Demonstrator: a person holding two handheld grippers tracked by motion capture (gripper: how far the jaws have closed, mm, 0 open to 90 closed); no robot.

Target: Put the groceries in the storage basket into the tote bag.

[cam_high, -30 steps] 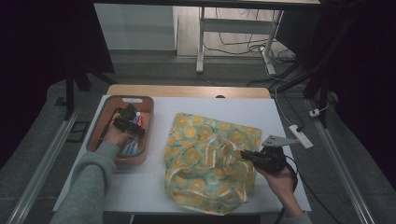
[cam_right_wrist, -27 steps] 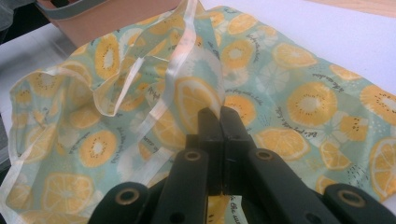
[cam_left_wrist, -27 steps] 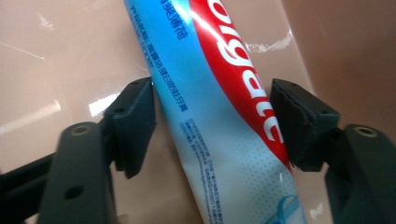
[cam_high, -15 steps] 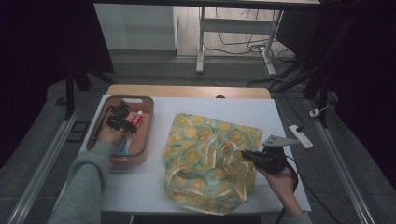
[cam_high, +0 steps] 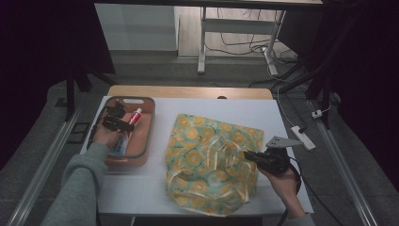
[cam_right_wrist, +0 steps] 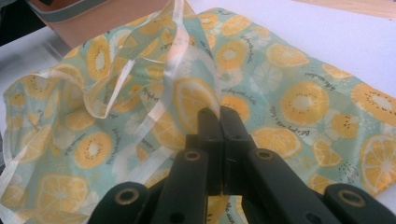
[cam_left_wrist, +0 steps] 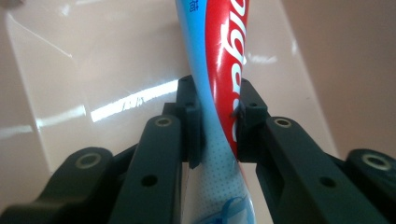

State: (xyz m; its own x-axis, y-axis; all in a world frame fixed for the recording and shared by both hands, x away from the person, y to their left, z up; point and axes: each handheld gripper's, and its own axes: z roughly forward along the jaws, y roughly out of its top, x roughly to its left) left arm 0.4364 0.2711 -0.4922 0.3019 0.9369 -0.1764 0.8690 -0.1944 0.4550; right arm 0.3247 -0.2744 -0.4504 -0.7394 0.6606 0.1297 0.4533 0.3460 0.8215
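White sheeting covers the table (cam_high: pixel 291 122), with dark floor, cables and a metal stand leg behind it.

Over the pink tray (cam_high: pixel 143 155) at the table's left, the left gripper (cam_high: pixel 123 123) has just been closing its jaws, and in the left gripper view its pads (cam_left_wrist: pixel 192 123) press on both sides of a tube (cam_left_wrist: pixel 219 84), gripping it across the middle. In the high view the tube (cam_high: pixel 135 116) lies partly lifted inside the tray, red end toward the far rim. The tube is red and light blue; large white letters run along the red band, cut off so only "lga" or the like reads, and small characters sit at its top edge, too small to read.

The right gripper (cam_high: pixel 251 156) is clamped shut on a fold of the bag (cam_high: pixel 207 165), near the bag's right edge. In the right gripper view the jaws meet on a pinch of cloth, pulling the bag (cam_right_wrist: pixel 299 93) up into a ridge with pale ribbon trim. Its mint print shows orange and kiwi slices with small script lines, not legible.

The bag lies between the tray and the right hand (cam_high: pixel 282 181), just beside the tray. A white power strip (cam_high: pixel 301 136) lies off the table's right edge.

The left hand (cam_high: pixel 106 136) reaches forward over the tray in a grey sleeve (cam_high: pixel 77 188), while the right hand holds its gripper level, pointing left.
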